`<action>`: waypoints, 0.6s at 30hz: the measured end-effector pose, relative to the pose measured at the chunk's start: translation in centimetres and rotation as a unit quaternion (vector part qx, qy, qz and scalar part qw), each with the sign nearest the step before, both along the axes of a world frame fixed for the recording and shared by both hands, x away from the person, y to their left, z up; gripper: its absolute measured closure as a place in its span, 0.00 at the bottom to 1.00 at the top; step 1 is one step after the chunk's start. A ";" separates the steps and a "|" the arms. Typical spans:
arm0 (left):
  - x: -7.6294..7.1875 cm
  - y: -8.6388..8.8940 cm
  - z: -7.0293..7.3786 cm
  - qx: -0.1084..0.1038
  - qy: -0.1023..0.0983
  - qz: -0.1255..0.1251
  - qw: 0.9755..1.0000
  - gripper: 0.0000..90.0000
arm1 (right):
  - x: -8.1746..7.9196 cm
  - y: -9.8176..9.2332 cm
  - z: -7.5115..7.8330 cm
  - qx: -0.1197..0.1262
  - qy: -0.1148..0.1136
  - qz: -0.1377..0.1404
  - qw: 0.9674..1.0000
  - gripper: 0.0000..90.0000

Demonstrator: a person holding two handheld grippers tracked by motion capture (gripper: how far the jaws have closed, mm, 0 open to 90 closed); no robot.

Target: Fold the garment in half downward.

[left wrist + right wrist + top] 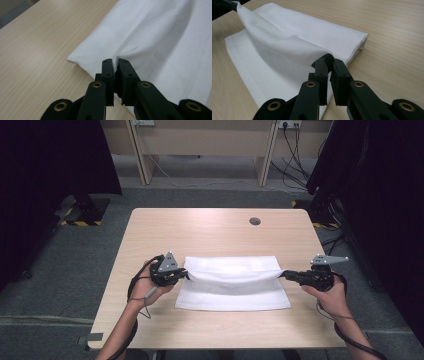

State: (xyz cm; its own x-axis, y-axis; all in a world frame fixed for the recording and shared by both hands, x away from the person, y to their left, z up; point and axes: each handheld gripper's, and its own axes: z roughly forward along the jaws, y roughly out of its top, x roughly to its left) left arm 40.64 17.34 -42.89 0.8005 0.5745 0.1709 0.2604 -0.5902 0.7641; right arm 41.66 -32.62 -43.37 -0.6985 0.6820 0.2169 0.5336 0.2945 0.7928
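A white cloth (pixel 232 285) lies folded on the wooden table (pixel 215 227), its top layer lifted into a fold between my two grippers. My left gripper (pixel 187 274) is shut on the cloth's left corner; in the left gripper view the jaws (pixel 115 62) pinch a ridge of white fabric (pixel 155 37). My right gripper (pixel 284 274) is shut on the right corner; in the right gripper view its black jaws (pixel 328 61) clamp the lifted layer of cloth (pixel 287 42), which stretches off toward the other gripper (pixel 227 3) at top left.
A small round grommet hole (pixel 255 221) sits near the table's far edge. Bare wood surrounds the cloth. Dark curtains flank both sides, and cables (pixel 295 150) run along the floor behind the table under a wooden bench.
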 end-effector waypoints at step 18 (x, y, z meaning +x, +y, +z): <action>-0.8 0.0 -0.2 -0.004 -0.001 0.001 1.000 0.93 | -0.8 -0.3 -0.3 0.002 -0.001 -0.001 1.000 0.94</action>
